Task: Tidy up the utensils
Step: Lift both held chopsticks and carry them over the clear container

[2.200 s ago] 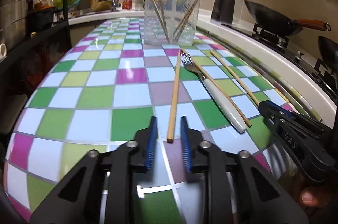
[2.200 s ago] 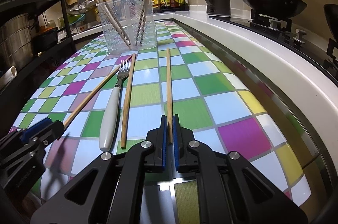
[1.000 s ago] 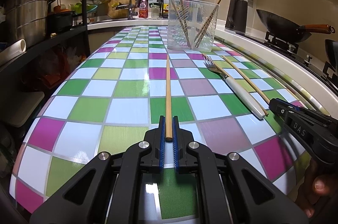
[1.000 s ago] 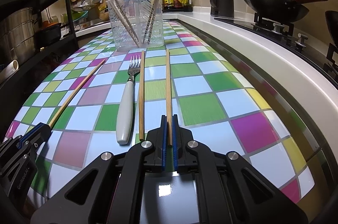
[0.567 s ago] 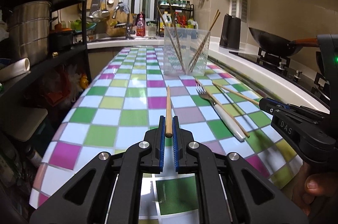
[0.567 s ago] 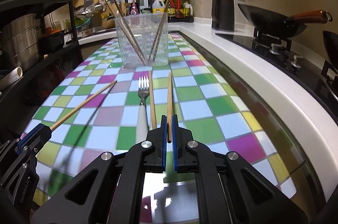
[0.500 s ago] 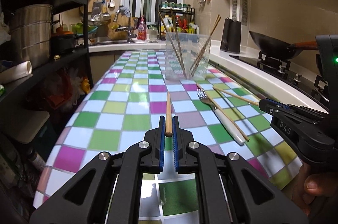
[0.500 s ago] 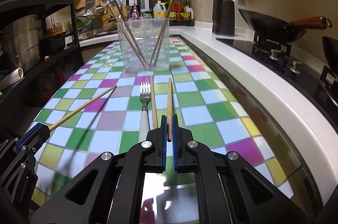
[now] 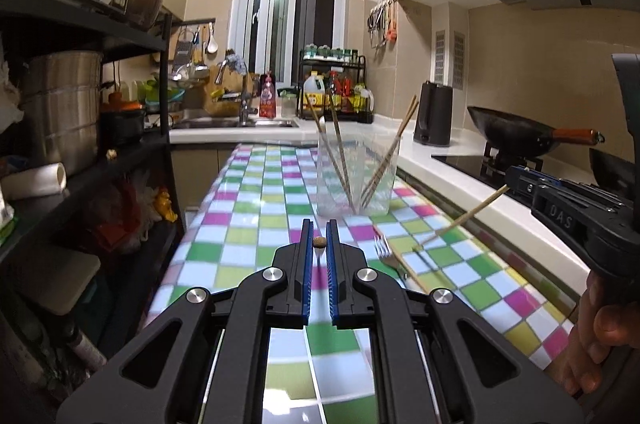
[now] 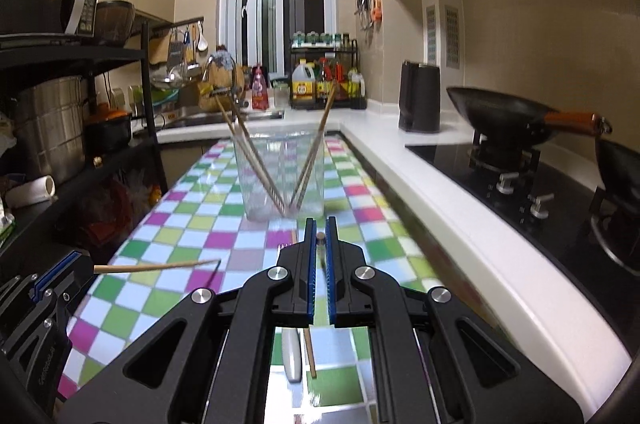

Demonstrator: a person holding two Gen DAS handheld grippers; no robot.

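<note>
My left gripper is shut on a wooden chopstick, held above the table and seen end-on. My right gripper is shut on a second chopstick, also lifted and seen end-on. From the left wrist, the right gripper shows at the right with its chopstick slanting down. From the right wrist, the left gripper shows low on the left with its chopstick. A clear plastic cup with several chopsticks stands ahead. A white-handled fork and one more chopstick lie on the table.
The table wears a checkered cloth. A white counter edge runs along the right, with a stove and wok and a black kettle beyond it. A black shelf with steel pots stands on the left. A sink is at the back.
Both grippers have risen from the table, each carrying its chopstick up. Each chopstick now points straight ahead from the jaws. The cup, fork and third chopstick have stayed in place.
</note>
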